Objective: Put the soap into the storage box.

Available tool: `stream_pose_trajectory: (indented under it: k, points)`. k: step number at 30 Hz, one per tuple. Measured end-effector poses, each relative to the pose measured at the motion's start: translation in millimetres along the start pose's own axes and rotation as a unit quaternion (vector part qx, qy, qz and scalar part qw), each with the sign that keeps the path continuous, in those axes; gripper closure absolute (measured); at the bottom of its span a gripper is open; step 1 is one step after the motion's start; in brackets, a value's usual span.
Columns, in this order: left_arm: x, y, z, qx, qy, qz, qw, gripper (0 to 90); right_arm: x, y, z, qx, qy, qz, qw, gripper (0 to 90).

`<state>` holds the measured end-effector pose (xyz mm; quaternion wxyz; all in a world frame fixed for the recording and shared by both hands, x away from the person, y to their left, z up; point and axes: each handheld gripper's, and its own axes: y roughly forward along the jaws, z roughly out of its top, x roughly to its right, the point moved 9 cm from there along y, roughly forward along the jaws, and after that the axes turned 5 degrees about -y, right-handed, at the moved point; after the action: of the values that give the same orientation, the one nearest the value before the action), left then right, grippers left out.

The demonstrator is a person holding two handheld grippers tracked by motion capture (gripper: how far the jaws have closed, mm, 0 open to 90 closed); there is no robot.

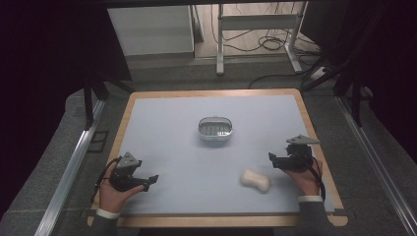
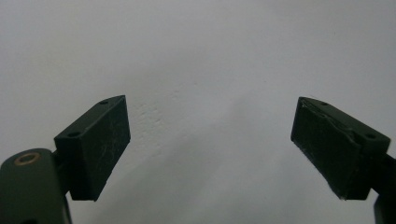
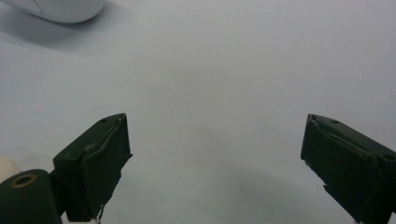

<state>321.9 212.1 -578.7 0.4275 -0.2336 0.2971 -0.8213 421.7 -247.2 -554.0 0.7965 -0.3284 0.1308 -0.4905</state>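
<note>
- Small white oval plastic basket [image 1: 215, 129] sits mid-table on the pale grey mat [image 1: 187, 118].
- Cream bone-shaped soft lump [image 1: 255, 180] lies nearer the person than the basket, off to its right.
- Left gripper [image 1: 152, 179], near-left of the basket: jaws spread, nothing held.
- Right gripper [image 1: 272, 157], just right of the lump: also gaping, empty.

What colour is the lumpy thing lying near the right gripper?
Cream, an off-white; the lumpy thing shows best in the high view, on the pale blue-grey mat.

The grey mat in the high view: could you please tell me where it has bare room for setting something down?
The mat is mostly bare: the whole far strip behind the white basket, and the left half between the basket and the left tool. The tightest spot is near right, where the cream dumbbell-shaped piece lies beside the right tool.
</note>
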Motion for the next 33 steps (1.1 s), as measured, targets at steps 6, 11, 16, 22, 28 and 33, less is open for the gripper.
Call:
stream_pose_trajectory:
  k: [6,11,16,22,28,33]
  points:
    - [0.1,-2.2,0.2,0.002,-0.002,-0.002,1.0000,12.2,2.6,-5.7,0.2,0.009,0.007,0.003,0.9999,9.5]
    - [-1.1,-4.2,1.1,0.007,-0.005,-0.001,1.0000,12.1,1.6,-7.5,2.0,0.011,-0.003,0.008,0.9999,10.0]
    - [-0.9,-3.4,0.9,0.005,-0.005,-0.002,1.0000,12.0,0.8,-5.8,1.1,0.009,-0.003,0.012,0.9999,10.1]
    - [-1.8,-5.2,1.4,0.008,-0.008,-0.002,0.9999,11.7,-2.9,-3.4,-0.1,0.003,-0.012,0.020,0.9997,11.7]
    - [-2.2,-5.4,0.9,0.006,-0.009,-0.002,0.9999,11.5,-3.7,-2.2,-0.5,0.000,-0.016,0.021,0.9997,11.8]
    - [-2.5,-6.0,1.1,0.007,-0.011,-0.001,0.9999,11.5,-3.2,-1.8,-0.8,-0.002,-0.019,0.020,0.9996,12.2]
